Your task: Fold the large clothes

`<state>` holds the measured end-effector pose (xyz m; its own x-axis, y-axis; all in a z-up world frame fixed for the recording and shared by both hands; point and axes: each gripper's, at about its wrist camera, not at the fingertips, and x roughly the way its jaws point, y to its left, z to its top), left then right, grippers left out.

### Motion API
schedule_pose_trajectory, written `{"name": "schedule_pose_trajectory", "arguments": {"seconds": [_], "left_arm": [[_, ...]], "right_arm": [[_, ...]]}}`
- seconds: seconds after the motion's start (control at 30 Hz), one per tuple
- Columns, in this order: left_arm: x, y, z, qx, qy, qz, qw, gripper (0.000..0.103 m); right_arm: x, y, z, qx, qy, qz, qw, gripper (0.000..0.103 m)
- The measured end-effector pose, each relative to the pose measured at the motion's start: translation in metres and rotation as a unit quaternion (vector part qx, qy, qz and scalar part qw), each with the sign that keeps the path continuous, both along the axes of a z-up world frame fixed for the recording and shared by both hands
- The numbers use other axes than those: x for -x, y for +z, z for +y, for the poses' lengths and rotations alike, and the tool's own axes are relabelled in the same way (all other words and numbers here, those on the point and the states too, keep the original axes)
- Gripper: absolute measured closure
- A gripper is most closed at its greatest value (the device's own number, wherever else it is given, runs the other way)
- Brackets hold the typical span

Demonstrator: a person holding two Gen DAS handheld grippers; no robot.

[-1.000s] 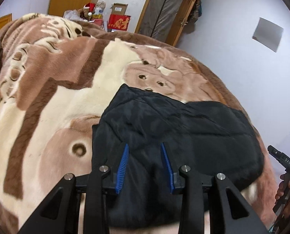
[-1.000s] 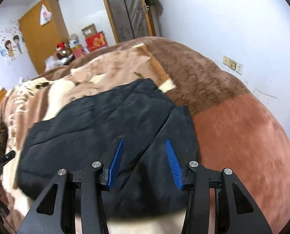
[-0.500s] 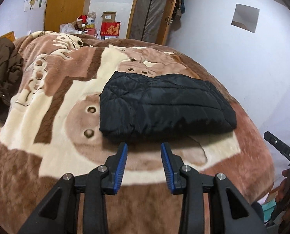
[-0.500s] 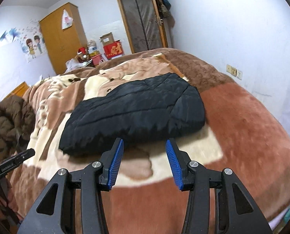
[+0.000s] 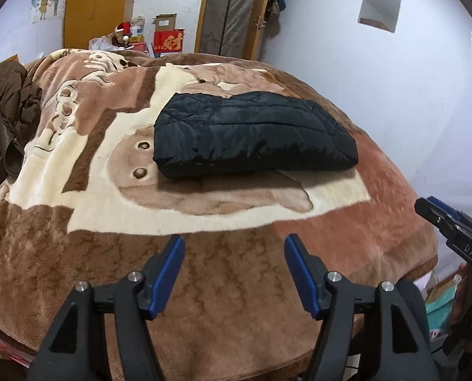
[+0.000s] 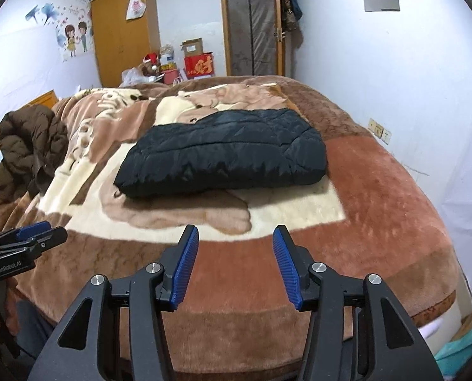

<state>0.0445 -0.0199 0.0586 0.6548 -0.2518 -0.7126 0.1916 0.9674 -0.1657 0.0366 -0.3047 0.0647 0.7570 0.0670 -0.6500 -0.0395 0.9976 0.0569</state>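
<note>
one black jacket [image 6: 223, 152] lies folded into a neat block near the middle of the bed [image 6: 394, 209], toward its far edge, so that fold looks done. one brown coat [image 6: 29, 146] sits crumpled at the bed's left edge, likely next. two grippers, both clear of the cloth over the near edge: the left gripper [image 5: 232, 270] has just been opening, nothing between its jaws; the right gripper [image 6: 236, 263] has been spreading too, empty as well.
</note>
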Motion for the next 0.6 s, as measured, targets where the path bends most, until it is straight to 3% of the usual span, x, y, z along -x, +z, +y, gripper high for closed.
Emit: {"name": "schedule_pose_trajectory", "arguments": {"seconds": [0.37,0.6], "left_arm": [[-0.004,-0.005,-0.003,-0.017,0.007,0.018,0.9997,0.035],[-0.006,-0.007,0.000,0.012,0.006,0.027,0.9996,0.035]], "right_arm": [[-0.003,-0.013,-0.001,0.018,-0.010,0.031,0.999,0.053],[-0.004,-0.013,-0.002,0.022,-0.012,0.037,0.999,0.053]]}}
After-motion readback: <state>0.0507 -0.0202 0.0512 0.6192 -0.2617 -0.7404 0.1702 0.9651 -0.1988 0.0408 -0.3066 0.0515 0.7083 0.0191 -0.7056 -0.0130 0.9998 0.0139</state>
